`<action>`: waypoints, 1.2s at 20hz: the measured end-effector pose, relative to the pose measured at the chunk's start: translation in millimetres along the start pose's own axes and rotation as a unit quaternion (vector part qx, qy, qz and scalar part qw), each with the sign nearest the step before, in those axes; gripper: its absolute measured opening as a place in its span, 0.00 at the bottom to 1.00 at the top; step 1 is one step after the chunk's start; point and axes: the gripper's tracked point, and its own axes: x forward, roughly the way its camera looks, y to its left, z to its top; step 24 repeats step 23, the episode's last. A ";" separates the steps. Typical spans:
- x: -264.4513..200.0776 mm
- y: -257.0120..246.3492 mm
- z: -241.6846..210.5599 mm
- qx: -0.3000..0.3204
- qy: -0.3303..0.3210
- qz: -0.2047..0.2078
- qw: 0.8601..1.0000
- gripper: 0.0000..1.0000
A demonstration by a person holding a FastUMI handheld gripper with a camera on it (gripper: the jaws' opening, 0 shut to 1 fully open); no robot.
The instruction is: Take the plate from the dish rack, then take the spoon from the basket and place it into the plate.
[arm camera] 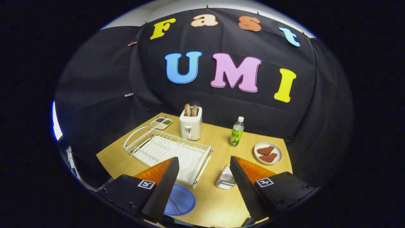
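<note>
Hovering tongs [204, 163] spread wide, round plate [181, 200], wire dish rack [167, 150], mesh basket [226, 181]

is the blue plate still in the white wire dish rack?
No. The round blue plate lies flat on the wooden table in front of the white wire dish rack, with the open gripper above, holding nothing.

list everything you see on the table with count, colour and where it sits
dish rack: 1, white wire, on table's left half beyond the fingers
blue plate: 1, flat on table in front of rack, between the fingers
toaster: 1, white, two toast slices in it, behind rack
sectioned tray: 1, cream, left of toaster
bottle: 1, green with white cap, right of toaster
white plate: 1, holding two reddish pieces, far right
basket: 1, small, metal mesh, right of rack
table: 1, light wood
gripper: 1, jaws open, holding nothing
</note>
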 end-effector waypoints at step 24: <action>-72.1 -44.0 97.3 0.030 -0.129 -0.068 0.989 0.98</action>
